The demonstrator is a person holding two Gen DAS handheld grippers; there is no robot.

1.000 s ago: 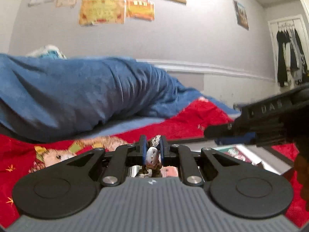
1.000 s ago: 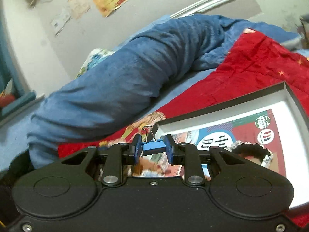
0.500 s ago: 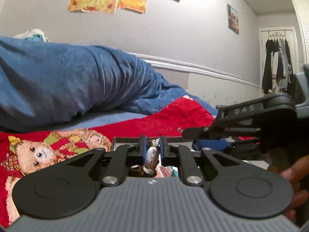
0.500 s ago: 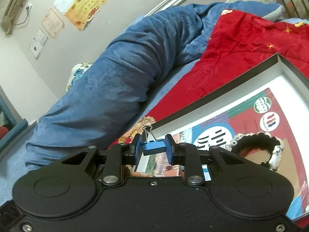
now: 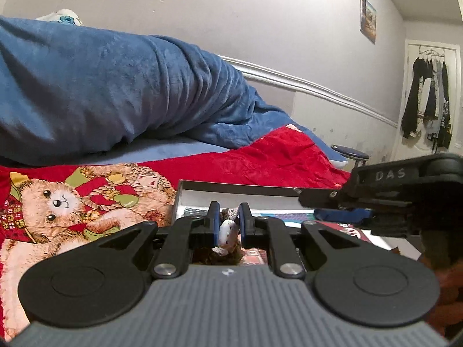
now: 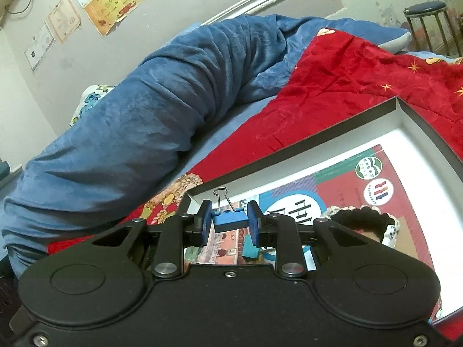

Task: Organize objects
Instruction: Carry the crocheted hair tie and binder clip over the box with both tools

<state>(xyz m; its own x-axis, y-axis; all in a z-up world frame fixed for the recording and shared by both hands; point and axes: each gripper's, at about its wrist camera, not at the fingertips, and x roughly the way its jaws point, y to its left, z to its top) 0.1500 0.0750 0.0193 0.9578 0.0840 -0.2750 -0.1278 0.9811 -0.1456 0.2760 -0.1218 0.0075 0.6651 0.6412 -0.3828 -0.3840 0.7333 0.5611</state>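
Note:
My left gripper (image 5: pixel 228 225) is shut on a small crocheted doll (image 5: pixel 227 232) with a white face and brown hair, held over the near left corner of a shallow dark-rimmed box (image 5: pixel 231 185). My right gripper (image 6: pixel 230 221) is shut on a blue binder clip (image 6: pixel 230 221) with wire handles, held above the box's near left corner (image 6: pixel 289 156). In the box lies a colourful book (image 6: pixel 361 185) with a black-and-white beaded bracelet (image 6: pixel 364 219) on it. The right gripper also shows in the left wrist view (image 5: pixel 306 199), hovering over the box.
The box sits on a red blanket (image 5: pixel 260 159) with a teddy-bear print (image 5: pixel 58 205). A rolled blue blanket (image 5: pixel 115 86) lies behind it along the wall. A round stool (image 6: pixel 425 11) stands beyond the bed's far end. Clothes (image 5: pixel 428 101) hang on a door at the right.
Both grippers have shifted over the box, and the right gripper's view now takes in more of it. Each keeps hold of its object.

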